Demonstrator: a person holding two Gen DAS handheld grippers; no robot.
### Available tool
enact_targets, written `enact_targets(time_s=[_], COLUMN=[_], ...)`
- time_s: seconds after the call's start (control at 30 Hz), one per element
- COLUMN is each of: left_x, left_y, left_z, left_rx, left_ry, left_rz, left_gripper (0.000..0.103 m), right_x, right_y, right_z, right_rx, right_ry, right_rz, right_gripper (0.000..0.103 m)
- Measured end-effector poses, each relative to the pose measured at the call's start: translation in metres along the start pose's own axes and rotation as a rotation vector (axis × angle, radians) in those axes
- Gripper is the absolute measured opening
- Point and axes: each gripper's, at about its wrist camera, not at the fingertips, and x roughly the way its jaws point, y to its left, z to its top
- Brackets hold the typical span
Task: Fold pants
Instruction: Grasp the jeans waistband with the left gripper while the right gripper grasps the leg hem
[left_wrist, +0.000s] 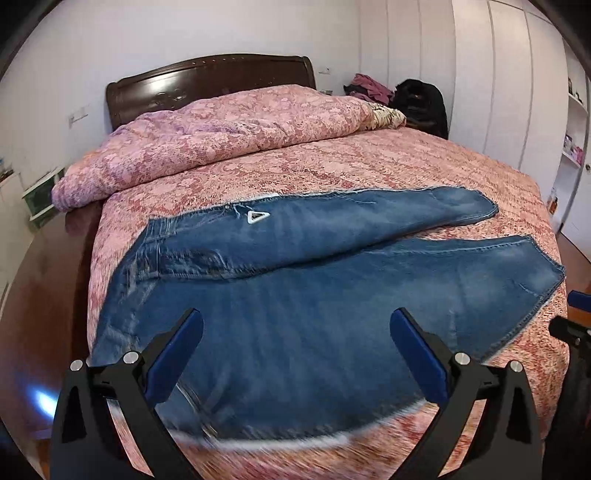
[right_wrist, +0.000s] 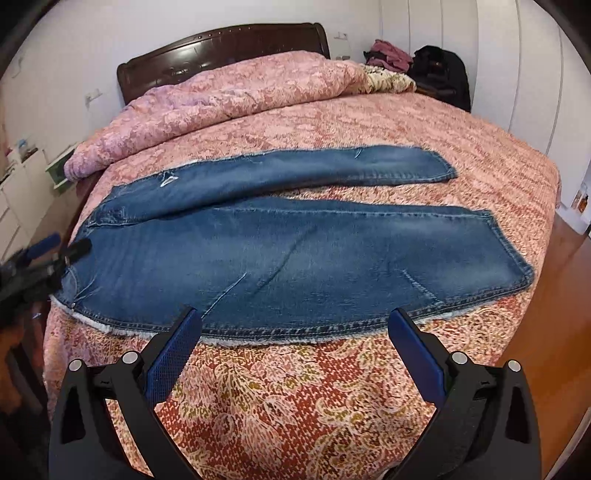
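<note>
Both grippers empty, jaws wide apart: left gripper (left_wrist: 295, 347) hangs over jeans (left_wrist: 295, 295) near waist, right gripper (right_wrist: 295, 343) just short of near leg seam, likely lining up lengthwise fold on bed (right_wrist: 295, 406)

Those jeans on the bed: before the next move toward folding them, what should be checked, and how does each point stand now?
1. Jeans lie flat on the bed: ok.
2. Both legs spread apart, neither folded over yet: ok.
3. Left gripper open over the denim: ok.
4. Right gripper open at the near seam: ok.
5. Rolled quilt lies apart from the jeans: ok.
6. Zipper closed: cannot tell.
</note>
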Motion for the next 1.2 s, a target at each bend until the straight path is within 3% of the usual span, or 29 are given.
enact_targets(time_s=[0.2, 0.37, 0.4, 0.47, 0.67, 0.77, 0.87, 1.0, 1.03, 1.07, 1.13, 1.2], left_x=[0.036, 0.088, 0.109, 0.147, 0.225, 0.247, 0.27, 0.28, 0.279, 0.28, 0.28, 0.284], left_y=[0.07, 0.155, 0.177, 0.208, 0.259, 0.264, 0.267, 0.281, 0.282, 0.283, 0.276, 0.273], left_z=[0.051, 0.089, 0.095, 0.099, 0.098, 0.095, 0.091, 0.091, 0.093, 0.094, 0.094, 0.091], left_rx=[0.032, -0.101, -0.141, -0.184, -0.294, -0.284, -0.295, -0.375, -0.397, -0.414, -0.398, -0.387], left_ry=[0.044, 0.062, 0.088, 0.148, 0.227, 0.259, 0.296, 0.285, 0.28, 0.278, 0.3, 0.336], left_rz=[-0.048, -0.173, -0.235, -0.267, -0.204, -0.209, -0.263, -0.369, -0.397, -0.432, -0.48, -0.443], left_gripper=[0.101, 0.101, 0.101, 0.101, 0.101, 0.101, 0.1, 0.1, 0.089, 0.069, 0.054, 0.037], right_x=[0.025, 0.042, 0.044, 0.05, 0.064, 0.074, 0.08, 0.084, 0.085, 0.087, 0.09, 0.091], right_y=[0.009, 0.02, 0.021, 0.026, 0.033, 0.034, 0.036, 0.039, 0.04, 0.04, 0.04, 0.039], right_z=[0.003, 0.006, 0.007, 0.008, 0.009, 0.01, 0.009, 0.008, 0.008, 0.007, 0.006, 0.007], right_rx=[-0.014, -0.036, -0.04, -0.054, -0.069, -0.067, -0.07, -0.076, -0.081, -0.082, -0.073, -0.066], right_ry=[0.079, 0.125, 0.13, 0.149, 0.202, 0.23, 0.253, 0.27, 0.273, 0.278, 0.288, 0.294], right_rz=[0.017, 0.025, 0.027, 0.03, 0.043, 0.05, 0.056, 0.065, 0.066, 0.068, 0.073, 0.079], right_gripper=[0.1, 0.1, 0.1, 0.1, 0.1, 0.1, 0.1, 0.1, 0.1, 0.1, 0.1, 0.1])
